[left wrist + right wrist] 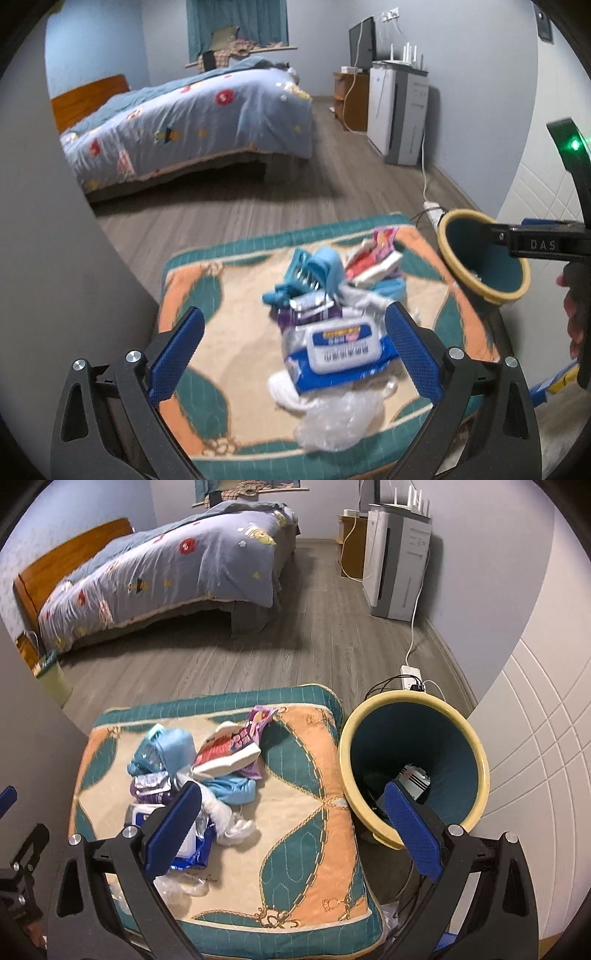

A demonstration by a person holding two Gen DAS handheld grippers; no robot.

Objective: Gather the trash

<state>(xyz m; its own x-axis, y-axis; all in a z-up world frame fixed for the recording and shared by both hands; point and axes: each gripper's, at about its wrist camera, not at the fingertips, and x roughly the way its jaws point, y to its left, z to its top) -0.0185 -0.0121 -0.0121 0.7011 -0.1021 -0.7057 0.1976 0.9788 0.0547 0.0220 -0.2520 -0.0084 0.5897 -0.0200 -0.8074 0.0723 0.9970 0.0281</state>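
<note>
Trash pile (325, 317) heaped mid-frame on a patterned cushion (303, 775), left gripper (295, 347) spread wide around the wipes pack (340, 350), nothing gripped; right gripper (291, 825) also gaping, empty, bin (413, 768) seen lower right

Only "DAS" reads clearly, in pale letters on the right tongs (495, 230)' black body.

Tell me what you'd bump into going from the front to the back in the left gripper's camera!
Crinkly clear plastic → blue and white wipes pack → blue clip-like thing → far edge of the cushion → wood floor → bed → curtain.
</note>
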